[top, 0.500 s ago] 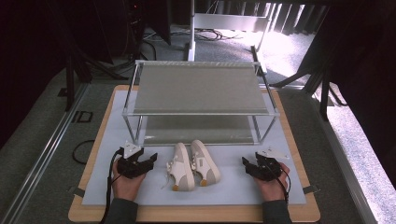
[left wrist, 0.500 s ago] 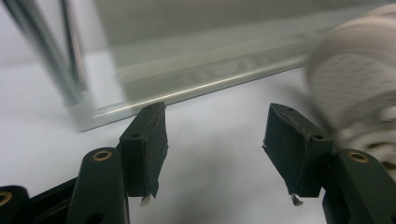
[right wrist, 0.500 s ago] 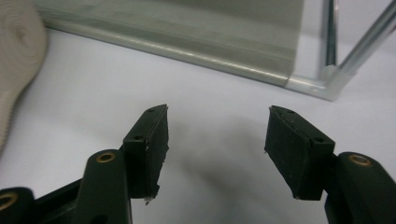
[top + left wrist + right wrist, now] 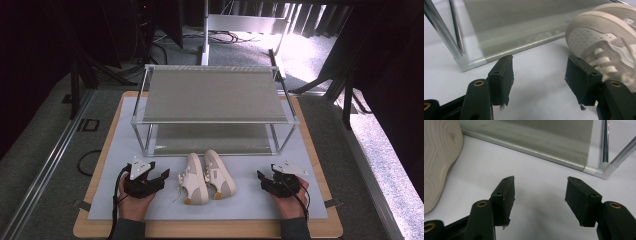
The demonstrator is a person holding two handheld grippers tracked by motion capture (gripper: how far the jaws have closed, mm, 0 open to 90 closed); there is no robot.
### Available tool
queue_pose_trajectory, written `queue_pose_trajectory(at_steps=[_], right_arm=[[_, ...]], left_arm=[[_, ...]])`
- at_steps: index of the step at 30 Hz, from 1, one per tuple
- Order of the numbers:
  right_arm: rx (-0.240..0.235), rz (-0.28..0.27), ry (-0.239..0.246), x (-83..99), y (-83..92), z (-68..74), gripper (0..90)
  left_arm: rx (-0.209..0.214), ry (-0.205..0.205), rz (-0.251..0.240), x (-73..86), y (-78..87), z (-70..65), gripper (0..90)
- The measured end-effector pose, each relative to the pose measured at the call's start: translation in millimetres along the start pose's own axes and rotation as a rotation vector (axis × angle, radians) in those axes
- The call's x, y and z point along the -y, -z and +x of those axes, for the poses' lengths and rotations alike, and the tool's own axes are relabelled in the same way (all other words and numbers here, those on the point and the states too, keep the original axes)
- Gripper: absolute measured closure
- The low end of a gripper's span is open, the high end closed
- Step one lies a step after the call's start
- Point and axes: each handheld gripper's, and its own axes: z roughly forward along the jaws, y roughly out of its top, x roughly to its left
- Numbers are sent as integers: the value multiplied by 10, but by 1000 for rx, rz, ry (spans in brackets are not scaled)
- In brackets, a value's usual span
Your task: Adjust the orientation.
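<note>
1. On the white mat [image 4: 115, 150], near the person's edge of the table [image 4: 320, 227], two grippers rested low, one in each hand, with a pair of shoes between them.
2. The left gripper [image 4: 159, 176] had its jaws spread wide, with nothing between them but bare mat; its tips pointed toward the shoes and the rack [image 4: 215, 95].
3. Just off that gripper's right jaw lay the left shoe [image 4: 192, 181], cream with white laces, its perforated toe toward the rack. Seen from the left gripper view, the shoe [image 4: 609, 42] sat close beside the right pad [image 4: 580, 77], though I could not tell if they touched.
4. The right gripper [image 4: 263, 180] was spread open too, holding nothing.
5. The right shoe [image 4: 219, 172] lay tipped on its side, off this gripper's left jaw and apart from it; from the right gripper view its ribbed sole [image 4: 439, 157] faced the tool.
6. Ahead of both grippers stood the rack, a two-shelf frame of metal tubes with grey panels; its lower shelf edge [image 4: 529, 147] ran across just past the jaws, with a corner post [image 4: 441, 32] ahead of the left gripper's left jaw.
</note>
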Motion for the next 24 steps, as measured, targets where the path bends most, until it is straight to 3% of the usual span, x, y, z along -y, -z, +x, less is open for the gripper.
queue_pose_trajectory(at_steps=[2,10,24], right_arm=[[1,-7,3,0,9,6,373],[14,-14,15,7,24,22,367],[23,-19,39,12,34,76,366]], left_arm=[[17,7,-5,14,21,-22,388],[47,-32,-16,51,91,-143,394],[116,-85,11,178,133,-327,395]])
